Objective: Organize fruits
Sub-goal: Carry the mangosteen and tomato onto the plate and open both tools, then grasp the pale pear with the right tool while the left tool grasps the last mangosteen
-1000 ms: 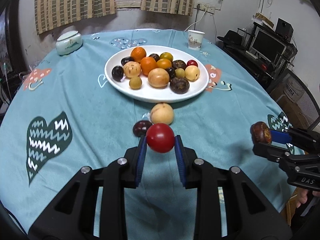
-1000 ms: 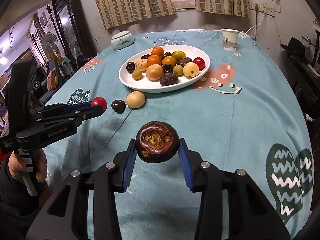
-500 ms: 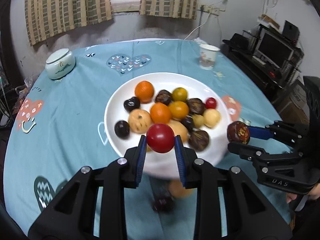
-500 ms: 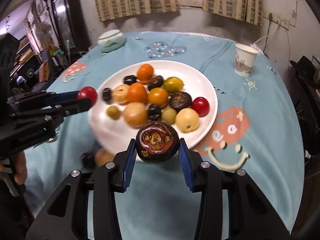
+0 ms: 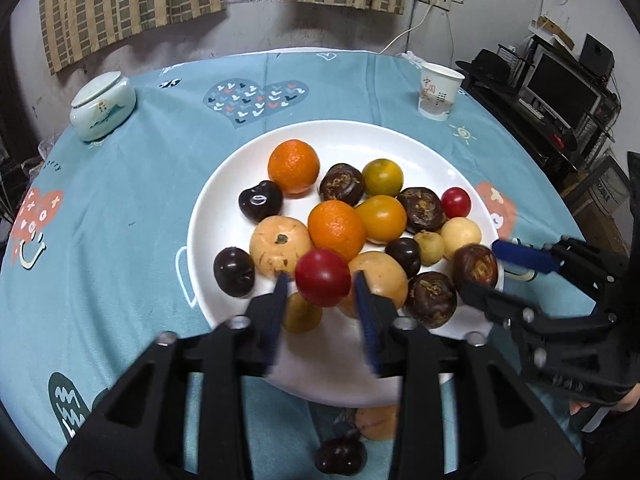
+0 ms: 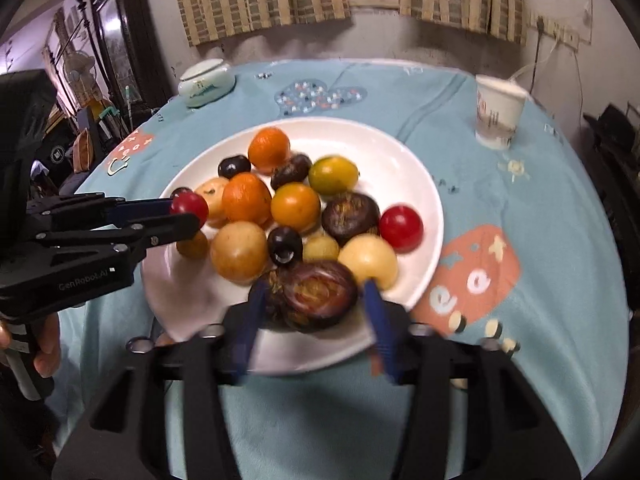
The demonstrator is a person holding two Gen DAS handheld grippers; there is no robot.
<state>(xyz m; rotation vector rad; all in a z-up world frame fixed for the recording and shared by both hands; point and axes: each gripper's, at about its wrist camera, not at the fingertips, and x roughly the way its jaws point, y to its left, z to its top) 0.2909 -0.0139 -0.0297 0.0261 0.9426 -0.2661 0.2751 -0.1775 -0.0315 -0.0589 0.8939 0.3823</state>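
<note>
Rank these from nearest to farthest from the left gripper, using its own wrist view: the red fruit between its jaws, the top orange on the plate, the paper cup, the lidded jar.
1. Red fruit, between the jaws of the left gripper.
2. Top orange, on the plate's far side.
3. and 4. Lidded jar, far left, and paper cup, far right: too close to call.

Both fisheye views look steeply down along their own black two-finger grippers, from close above the near rim of the round white plate of fruit (image 5: pixel 224 184), facing the curtained window at the top of frame. The left view (image 5: pixel 320 304) catches the other gripper (image 5: pixel 486 268) at right; the right view (image 6: pixel 314 312) catches its partner (image 6: pixel 188 216) at left. Both share the plate (image 6: pixel 416 168) and the teal tablecloth (image 5: pixel 132 184).
</note>
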